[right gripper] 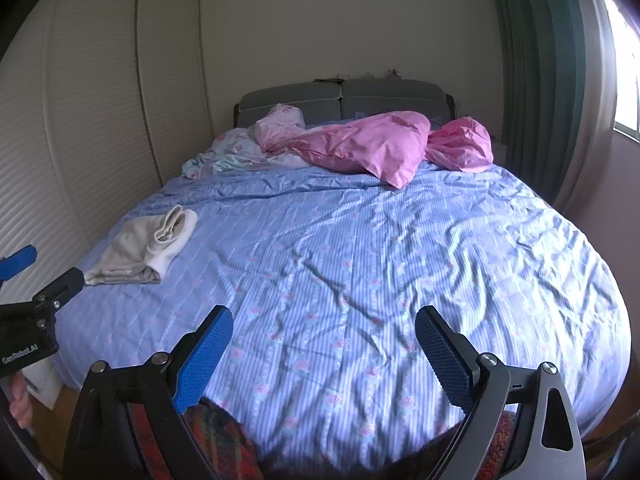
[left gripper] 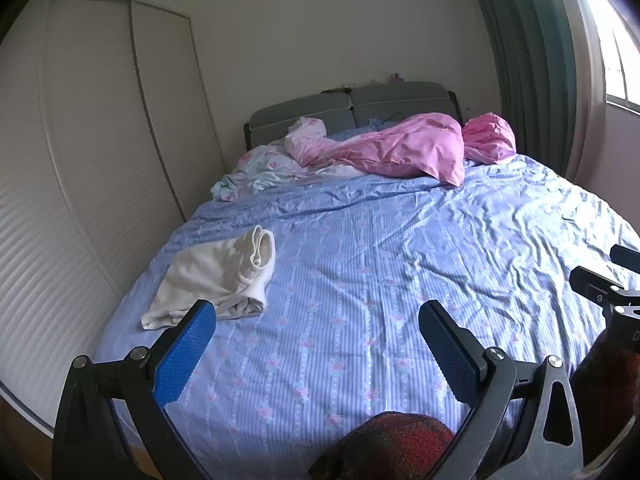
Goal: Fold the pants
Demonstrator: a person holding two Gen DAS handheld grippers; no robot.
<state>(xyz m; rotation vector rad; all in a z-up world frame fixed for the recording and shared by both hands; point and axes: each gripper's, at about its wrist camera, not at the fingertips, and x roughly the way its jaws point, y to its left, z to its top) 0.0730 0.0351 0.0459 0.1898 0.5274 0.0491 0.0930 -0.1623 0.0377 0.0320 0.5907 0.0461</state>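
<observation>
I see both my left claw [left gripper: 317, 322] and right claw [right gripper: 324, 328] spread apart, empty. The crumpled cream cotton pants [left gripper: 218, 280] lie on the blue striped floral bedsheet [left gripper: 400, 260].

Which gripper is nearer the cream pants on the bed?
Left. The left gripper hangs just short of the cream pants, one of its fingers overlapping their near edge in its view. The right gripper is off to their right, over bare sheet.

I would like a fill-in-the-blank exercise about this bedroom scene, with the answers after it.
1. The cream pants lie on the ____ side of the bed.
2. The left gripper and right gripper are both ____.
3. The crumpled quilt near the headboard is ____.

Answers: left; open; pink
</observation>
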